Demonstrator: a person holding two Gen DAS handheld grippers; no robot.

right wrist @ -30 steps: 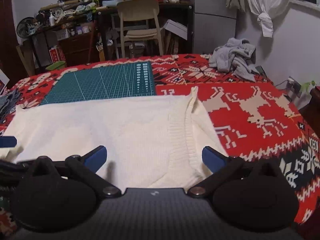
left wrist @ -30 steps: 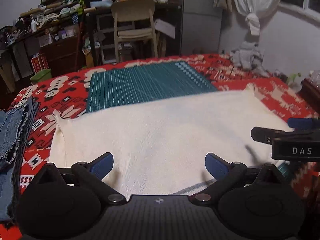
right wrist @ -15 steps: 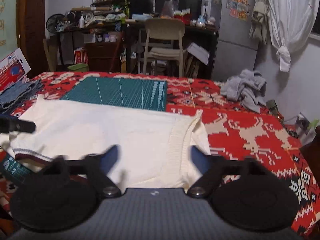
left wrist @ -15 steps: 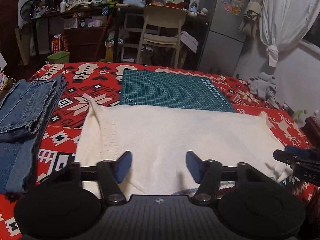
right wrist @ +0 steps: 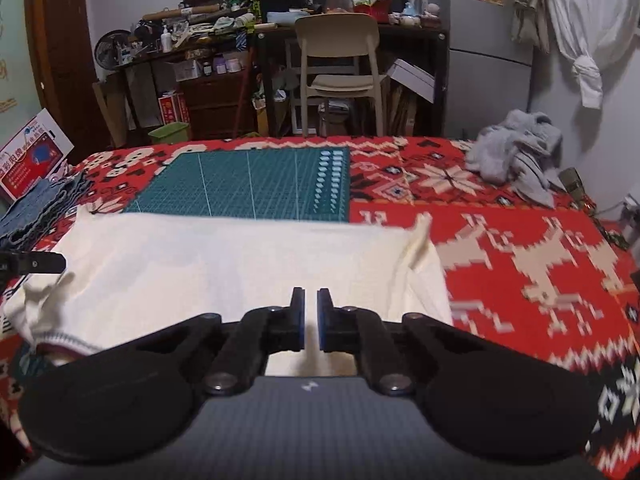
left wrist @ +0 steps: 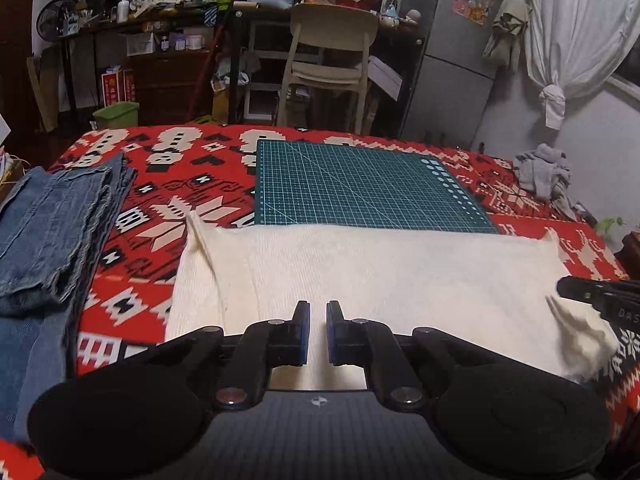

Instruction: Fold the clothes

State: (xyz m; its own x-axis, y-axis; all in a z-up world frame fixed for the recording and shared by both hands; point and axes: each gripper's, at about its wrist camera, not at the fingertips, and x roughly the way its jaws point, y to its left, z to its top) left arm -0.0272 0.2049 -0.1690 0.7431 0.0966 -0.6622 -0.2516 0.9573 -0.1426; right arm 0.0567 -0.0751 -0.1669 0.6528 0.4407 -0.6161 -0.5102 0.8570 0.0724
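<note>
A cream knit sweater (left wrist: 400,272) (right wrist: 220,256) lies spread across the red patterned tablecloth, its far edge over the green cutting mat. My left gripper (left wrist: 317,320) is shut at the sweater's near edge towards the left, a thin slit left between its pads. My right gripper (right wrist: 311,308) is shut the same way at the near edge towards the right. Cloth fills both slits. The right gripper's tip (left wrist: 588,292) shows beside a bunched near-right corner. The left gripper's tip (right wrist: 36,263) shows above a puckered, striped hem.
Folded blue jeans (left wrist: 52,224) (right wrist: 36,208) lie at the table's left edge. A green cutting mat (left wrist: 360,188) (right wrist: 248,180) covers the far middle. A crumpled grey garment (left wrist: 544,176) (right wrist: 516,156) sits far right. A chair (left wrist: 328,52) and cluttered shelves stand beyond the table.
Both grippers went from wide open to shut at the sweater's near edge. Both cameras now look more level over the table, and the near corners have bunched up.
</note>
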